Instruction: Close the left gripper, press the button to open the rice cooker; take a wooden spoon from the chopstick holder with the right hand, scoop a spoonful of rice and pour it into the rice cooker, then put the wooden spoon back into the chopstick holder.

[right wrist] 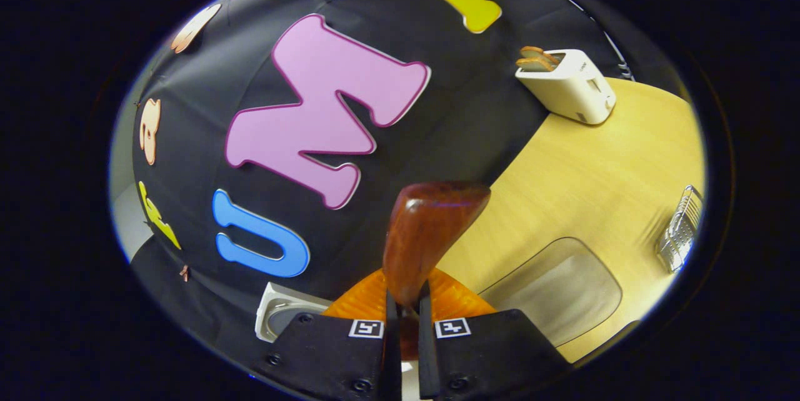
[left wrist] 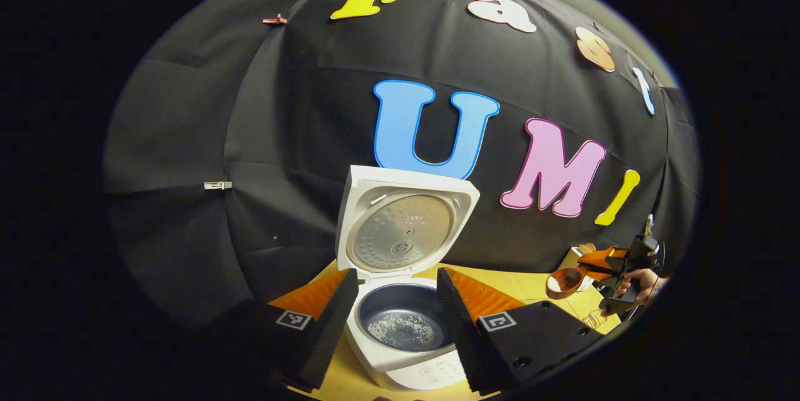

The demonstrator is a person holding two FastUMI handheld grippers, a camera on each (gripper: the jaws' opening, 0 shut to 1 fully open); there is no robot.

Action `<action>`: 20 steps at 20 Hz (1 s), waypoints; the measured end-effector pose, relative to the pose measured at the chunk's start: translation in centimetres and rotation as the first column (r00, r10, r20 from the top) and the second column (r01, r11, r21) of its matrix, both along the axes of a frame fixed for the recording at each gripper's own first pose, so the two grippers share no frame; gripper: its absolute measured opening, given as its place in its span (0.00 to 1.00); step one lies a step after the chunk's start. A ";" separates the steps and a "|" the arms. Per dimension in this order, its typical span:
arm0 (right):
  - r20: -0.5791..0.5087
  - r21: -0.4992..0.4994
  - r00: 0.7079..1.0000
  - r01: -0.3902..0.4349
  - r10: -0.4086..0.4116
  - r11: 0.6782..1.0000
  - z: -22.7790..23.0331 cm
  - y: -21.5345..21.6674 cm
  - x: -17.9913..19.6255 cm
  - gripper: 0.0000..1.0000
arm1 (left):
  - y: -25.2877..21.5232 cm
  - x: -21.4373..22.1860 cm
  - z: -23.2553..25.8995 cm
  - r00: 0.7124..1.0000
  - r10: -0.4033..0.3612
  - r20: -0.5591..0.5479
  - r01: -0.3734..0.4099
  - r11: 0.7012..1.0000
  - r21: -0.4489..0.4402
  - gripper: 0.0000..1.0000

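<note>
At nine o'clock in the left gripper view I saw nothing but booth cloth. Toward six o'clock my left gripper [left wrist: 397,320] hung with its fingers wide apart, one either side of the white rice cooker [left wrist: 406,351], touching nothing. I judged it parked there to keep clear of the pot. The cooker's square lid [left wrist: 403,223] stood upright and open, so the button step looked done, and a thin scatter of rice grains [left wrist: 406,329] lay on the floor of the dark inner pot [left wrist: 400,313]. That suggested the pour had been made, though I could not be sure.

At four o'clock, well apart from the cooker, a hand [left wrist: 637,285] carried my right gripper [left wrist: 615,273] over the pale wooden table [left wrist: 531,285], with the reddish-brown wooden spoon [left wrist: 565,281] pointing back toward the cooker.

Across the right gripper view, the right gripper's fingers were clamped on the spoon's handle, its bowl [right wrist: 431,232] rising at twelve o'clock. A translucent tray [right wrist: 556,292] lay at four o'clock, a white toaster holding bread [right wrist: 569,85] at one o'clock, and a wire rack [right wrist: 680,229] at three o'clock. I could not tell which was the chopstick holder.
</note>
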State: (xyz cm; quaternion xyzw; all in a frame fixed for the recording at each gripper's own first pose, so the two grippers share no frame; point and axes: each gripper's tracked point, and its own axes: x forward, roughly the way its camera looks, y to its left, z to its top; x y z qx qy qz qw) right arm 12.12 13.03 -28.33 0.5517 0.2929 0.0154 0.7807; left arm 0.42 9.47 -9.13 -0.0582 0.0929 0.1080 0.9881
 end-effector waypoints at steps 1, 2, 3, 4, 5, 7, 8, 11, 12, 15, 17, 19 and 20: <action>0.009 0.016 1.000 -0.018 0.018 1.000 0.8 1.4 0.3 0.15 | 0.3 -0.2 -0.2 1.000 0.008 -0.003 -0.008 1.000 0.011 0.83; 0.018 0.030 0.999 -0.037 0.036 0.999 1.3 2.9 0.6 0.15 | 0.6 -0.4 -0.1 1.000 0.014 -0.003 -0.014 1.000 0.022 0.83; 0.024 0.040 0.998 -0.059 0.059 0.997 1.7 4.5 0.8 0.15 | 0.9 -0.6 0.0 1.000 0.015 0.000 -0.015 0.999 0.032 0.83; 0.029 0.048 0.996 -0.082 0.080 0.996 2.1 6.1 1.1 0.15 | 1.2 -0.9 0.1 1.000 0.020 0.001 -0.020 0.999 0.039 0.83; 0.035 0.058 0.994 -0.101 0.099 0.993 2.5 7.6 1.3 0.15 | 1.5 -1.1 0.1 1.000 0.024 0.003 -0.024 0.999 0.044 0.83; 0.055 0.082 0.989 -0.139 0.135 0.987 3.5 10.9 1.7 0.15 | 2.2 -1.6 0.1 0.999 0.038 0.005 -0.038 0.998 0.047 0.83; 0.066 0.081 0.986 -0.160 0.155 0.984 3.9 12.4 1.6 0.15 | 2.7 -1.8 0.0 0.999 0.047 0.005 -0.047 0.998 0.046 0.83; 0.109 0.030 0.966 -0.240 0.235 0.970 4.9 16.9 1.0 0.15 | 3.6 -2.5 -0.5 0.998 0.071 0.000 -0.071 0.997 0.034 0.83; 0.124 0.006 0.956 -0.267 0.264 0.964 5.4 18.1 0.9 0.15 | 3.9 -2.7 -0.5 0.997 0.077 0.000 -0.077 0.997 0.030 0.83; 0.154 -0.064 0.931 -0.326 0.332 0.943 5.8 20.8 0.6 0.15 | 4.7 -3.3 -0.8 0.995 0.098 0.001 -0.098 0.995 0.033 0.83; 0.161 -0.099 0.918 -0.350 0.362 0.931 5.7 22.0 0.4 0.15 | 5.0 -3.5 -0.8 0.994 0.106 0.001 -0.106 0.994 0.033 0.83; 0.162 -0.140 0.907 -0.369 0.389 0.919 5.3 22.9 0.2 0.15 | 5.2 -3.5 -0.9 0.994 0.111 0.004 -0.111 0.993 0.031 0.83; 0.164 -0.168 0.901 -0.376 0.402 0.911 5.0 23.1 0.0 0.15 | 5.3 -3.6 -0.9 0.994 0.113 0.003 -0.113 0.993 0.034 0.83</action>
